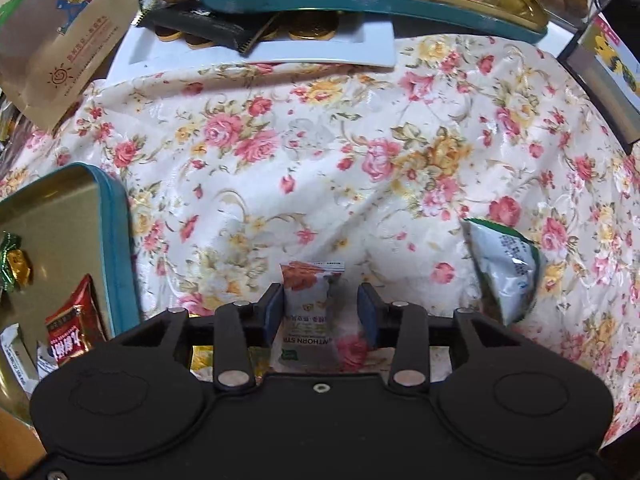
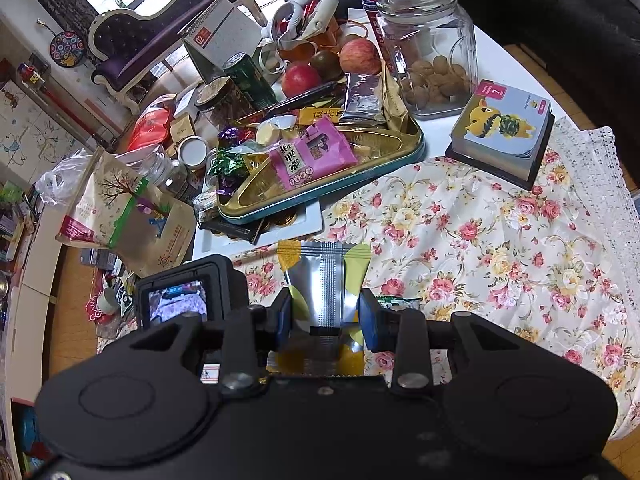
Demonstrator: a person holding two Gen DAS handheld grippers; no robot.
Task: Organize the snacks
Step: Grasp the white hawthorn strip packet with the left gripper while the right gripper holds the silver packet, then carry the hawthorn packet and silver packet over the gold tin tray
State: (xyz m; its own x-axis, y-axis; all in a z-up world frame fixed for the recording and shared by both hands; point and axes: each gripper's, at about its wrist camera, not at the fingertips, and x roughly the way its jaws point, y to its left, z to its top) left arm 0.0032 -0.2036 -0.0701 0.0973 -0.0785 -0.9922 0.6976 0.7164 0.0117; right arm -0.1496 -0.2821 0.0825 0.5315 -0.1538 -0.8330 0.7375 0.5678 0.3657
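One small white hawthorn-strip sachet (image 1: pixel 306 312) is lying on the floral tablecloth (image 1: pixel 320 152), long axis running between the half-open left gripper (image 1: pixel 320 312)'s pads, untouched by one. Right gripper (image 2: pixel 326 316) is clamping a silver-and-yellow foil packet (image 2: pixel 326 280).

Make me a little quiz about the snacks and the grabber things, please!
1. True or false: the right gripper is clamped on a silver-and-yellow packet.
2. Where are the round brown nuts? A) in the glass jar B) in a green can C) in a paper bag
3. What sits between the fingers of the left gripper?

Key: 1 true. 2 A. 3 a small white snack packet, not squeezed.
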